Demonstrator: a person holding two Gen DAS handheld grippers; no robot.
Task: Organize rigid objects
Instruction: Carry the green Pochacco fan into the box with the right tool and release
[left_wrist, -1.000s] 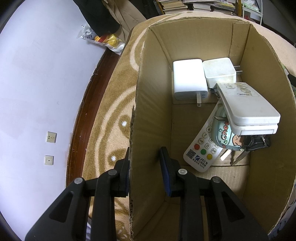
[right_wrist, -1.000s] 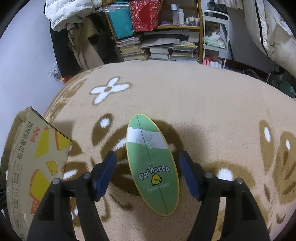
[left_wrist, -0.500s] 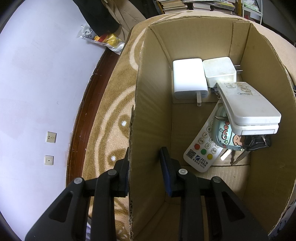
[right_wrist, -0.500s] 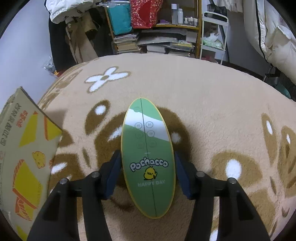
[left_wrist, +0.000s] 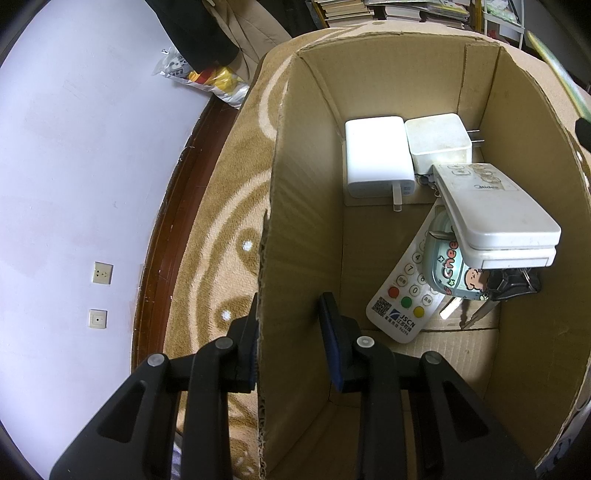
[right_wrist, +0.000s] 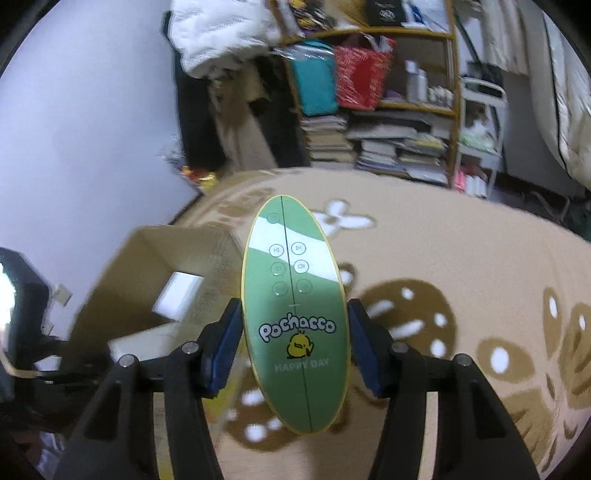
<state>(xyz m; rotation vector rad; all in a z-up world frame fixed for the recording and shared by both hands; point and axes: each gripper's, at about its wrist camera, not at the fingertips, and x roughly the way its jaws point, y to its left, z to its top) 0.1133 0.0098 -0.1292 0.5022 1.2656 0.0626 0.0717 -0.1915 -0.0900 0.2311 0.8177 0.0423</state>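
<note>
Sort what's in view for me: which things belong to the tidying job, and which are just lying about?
Job:
green oval device, held by right gripper
cardboard box, wall pinched by left gripper
white chargers, remotes inside

Lying about:
snack bag
book stacks
red bag

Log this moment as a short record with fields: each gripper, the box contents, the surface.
left gripper: jaws straddle the side wall of the brown cardboard box, clamped on it
right gripper: jaws shut on the green oval Pochacco device, raised above the rug
box contents: two white chargers, white JSCN remote, white Midea remote, mint cartoon case, dark keys
surface: beige patterned rug
</note>
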